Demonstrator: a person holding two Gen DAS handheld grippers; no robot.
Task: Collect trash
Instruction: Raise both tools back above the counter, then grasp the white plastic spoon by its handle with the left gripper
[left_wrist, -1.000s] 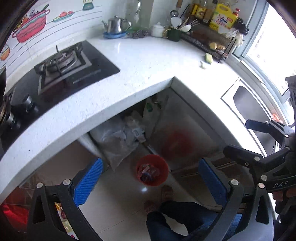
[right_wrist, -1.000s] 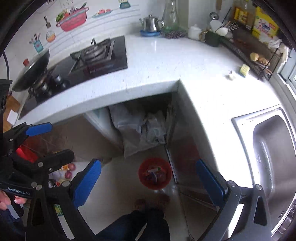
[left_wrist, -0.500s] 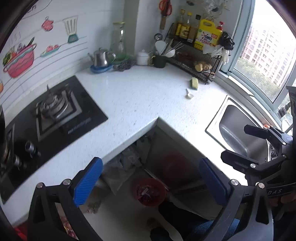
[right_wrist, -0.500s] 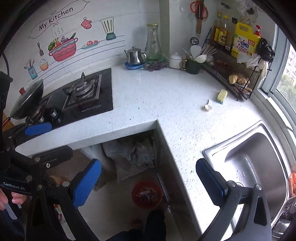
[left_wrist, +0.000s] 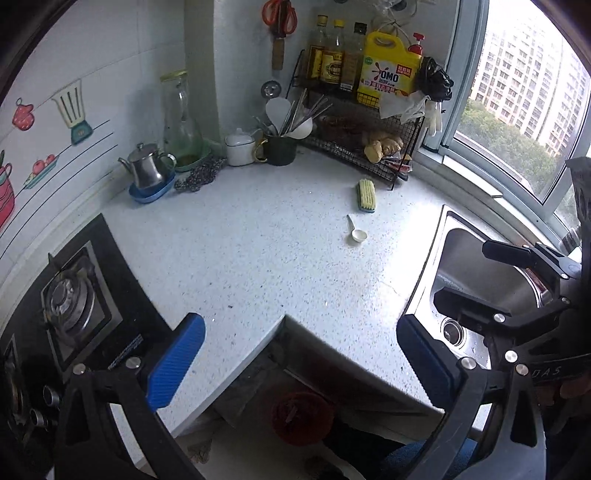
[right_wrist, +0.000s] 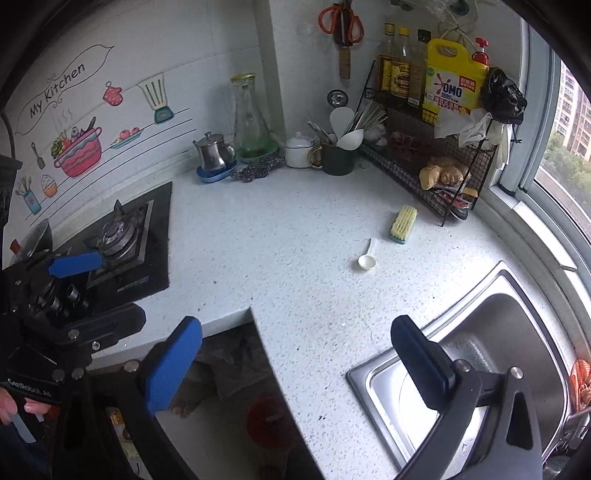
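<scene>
Hovering above countertop, both grippers spread wide.

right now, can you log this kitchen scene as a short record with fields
setting: white speckled stone countertop with an inside corner
left tool: open, empty
right tool: open, empty
loose items: small white plastic scoop beside yellow-bristled scrub brush, apart
bin: round red trash bin on floor below the counter
sink: stainless steel sink, right side

Speckled stone-look countertop — smooth, brushed-steel sink, shiny metal teapot, clear glass carafe
</scene>
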